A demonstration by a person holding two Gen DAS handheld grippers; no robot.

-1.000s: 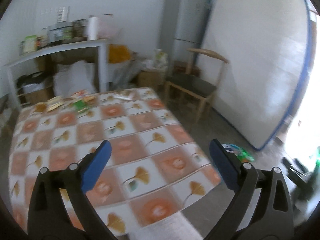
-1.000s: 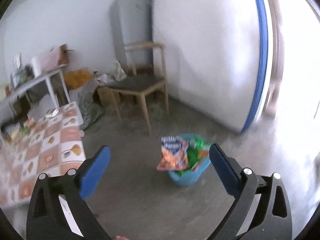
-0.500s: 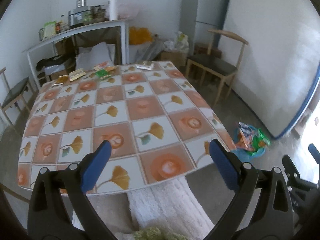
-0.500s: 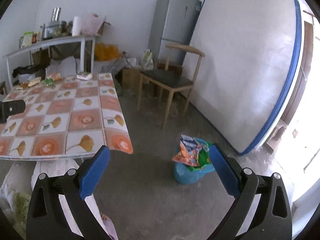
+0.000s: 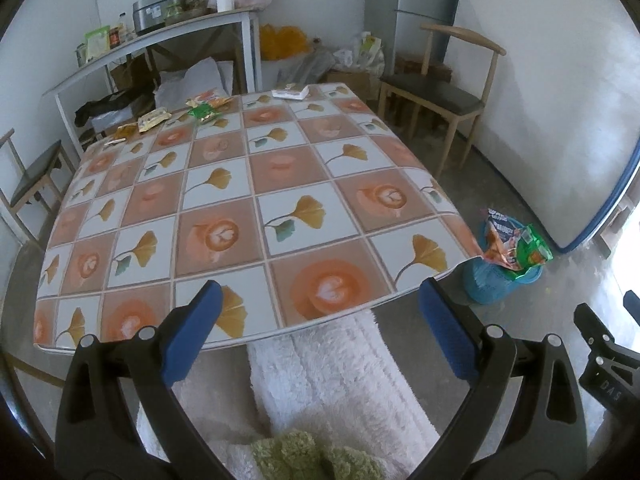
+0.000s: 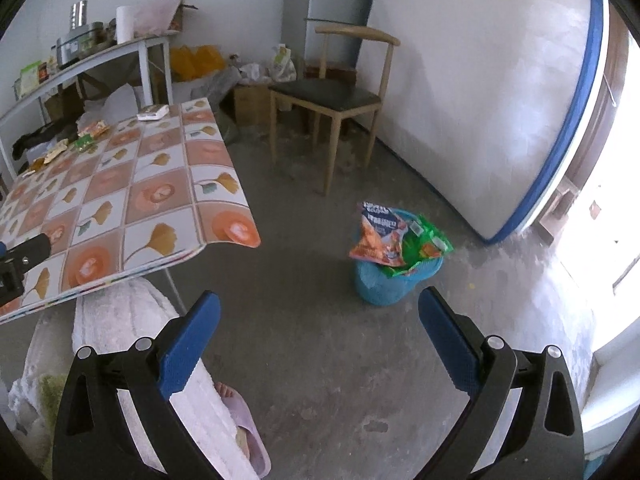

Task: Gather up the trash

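Note:
Several snack wrappers (image 5: 200, 110) lie at the far end of the tiled table (image 5: 248, 208), with a white packet (image 5: 290, 92) further right; the same wrappers (image 6: 84, 138) show in the right wrist view. A blue bin (image 6: 394, 276) on the floor holds an orange chip bag (image 6: 376, 236) and green wrappers (image 6: 424, 246); the bin (image 5: 500, 276) also shows beside the table's near right corner. My left gripper (image 5: 316, 320) is open and empty above the table's near edge. Over bare floor short of the bin, my right gripper (image 6: 318, 328) is open and empty.
A wooden chair (image 6: 332, 96) stands beyond the table's right side, another chair (image 5: 32, 176) at the left. A white mattress (image 6: 480, 100) leans on the right wall. A cluttered shelf (image 5: 160, 32) fills the back. The person's fluffy white trouser legs (image 5: 328, 376) and slipper (image 6: 244, 432) are below.
Both grippers pulled back and swung left: the whole table now fills the left wrist view, and the right wrist view shows the bin further off with the table at left. Both stayed open.

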